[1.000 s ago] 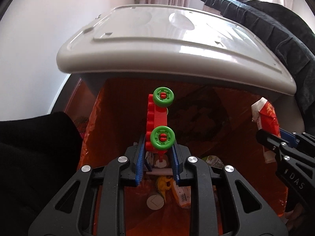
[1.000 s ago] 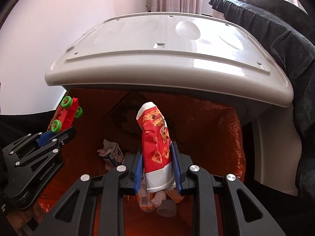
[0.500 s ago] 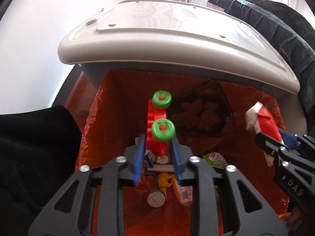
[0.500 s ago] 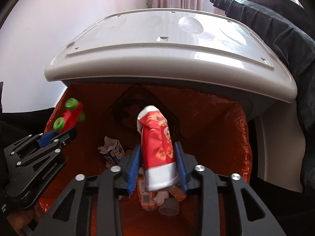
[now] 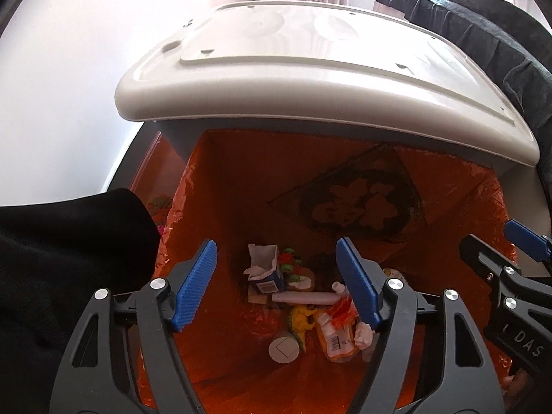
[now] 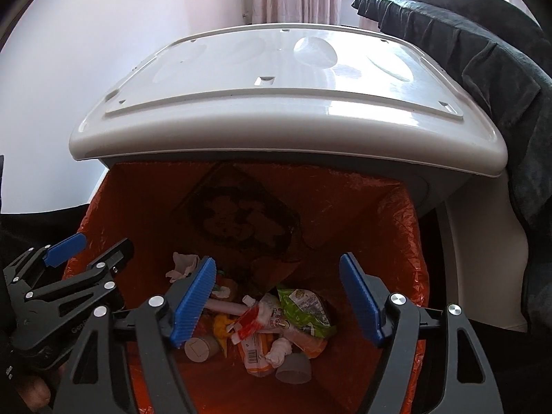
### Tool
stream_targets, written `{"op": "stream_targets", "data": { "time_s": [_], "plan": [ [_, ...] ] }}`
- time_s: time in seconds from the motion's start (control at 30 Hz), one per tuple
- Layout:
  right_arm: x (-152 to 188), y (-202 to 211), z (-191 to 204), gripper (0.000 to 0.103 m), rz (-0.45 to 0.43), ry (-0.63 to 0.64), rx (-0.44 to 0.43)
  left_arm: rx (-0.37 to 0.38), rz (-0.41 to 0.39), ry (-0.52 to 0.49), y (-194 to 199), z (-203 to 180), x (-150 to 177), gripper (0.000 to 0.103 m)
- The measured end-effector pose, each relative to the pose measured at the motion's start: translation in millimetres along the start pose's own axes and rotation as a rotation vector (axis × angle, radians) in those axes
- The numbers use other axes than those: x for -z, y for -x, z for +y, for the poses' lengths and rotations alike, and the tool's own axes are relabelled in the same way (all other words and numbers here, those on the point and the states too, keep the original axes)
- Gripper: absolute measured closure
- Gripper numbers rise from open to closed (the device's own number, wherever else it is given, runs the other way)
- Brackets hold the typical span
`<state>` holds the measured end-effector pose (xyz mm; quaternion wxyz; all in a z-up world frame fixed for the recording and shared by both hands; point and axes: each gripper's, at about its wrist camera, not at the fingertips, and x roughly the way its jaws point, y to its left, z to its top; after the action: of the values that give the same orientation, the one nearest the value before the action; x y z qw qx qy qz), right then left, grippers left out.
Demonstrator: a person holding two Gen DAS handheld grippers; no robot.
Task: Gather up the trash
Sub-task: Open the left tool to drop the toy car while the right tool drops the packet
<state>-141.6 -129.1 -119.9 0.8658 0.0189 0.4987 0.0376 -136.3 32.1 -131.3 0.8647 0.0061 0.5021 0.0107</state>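
Note:
Both grippers hover over an open bin lined with an orange bag (image 5: 224, 189). My left gripper (image 5: 274, 258) is empty and its jaws are opening. Below it, the red toy with green wheels (image 5: 288, 265) lies among the trash on the bin's bottom, beside a blue carton stuffed with tissue (image 5: 264, 272). My right gripper (image 6: 277, 269) is also empty with its jaws opening. The red printed packet (image 6: 253, 317) lies on the trash heap under it, next to a green wrapper (image 6: 305, 307). Each gripper also shows at the edge of the other's view.
The bin's grey lid (image 5: 310, 69) stands raised behind the opening. A dark cloth (image 6: 483, 69) hangs close on the right. A black sleeve (image 5: 69, 241) fills the left. The trash includes a yellow toy (image 5: 302, 321), a white round cap (image 5: 283, 346) and an orange barcoded wrapper (image 6: 255, 352).
Both grippers went from shut to wide open. The red toy dropped out of the left one and the red packet out of the right one; both now lie in the bin.

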Motion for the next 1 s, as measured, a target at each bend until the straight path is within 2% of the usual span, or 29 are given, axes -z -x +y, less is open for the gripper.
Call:
{"op": "stream_targets", "data": {
  "time_s": [0.63,1.0],
  "plan": [
    [-1,-6,-6,0.023,0.015,-0.021,-0.002,-0.015,0.011,-0.023,-3,-4,-2,0.033],
    [-10,-3,-29,0.019,-0.01,-0.1,0.011,-0.021,0.008,-0.002,-7,0,-8,0.033]
  ]
}}
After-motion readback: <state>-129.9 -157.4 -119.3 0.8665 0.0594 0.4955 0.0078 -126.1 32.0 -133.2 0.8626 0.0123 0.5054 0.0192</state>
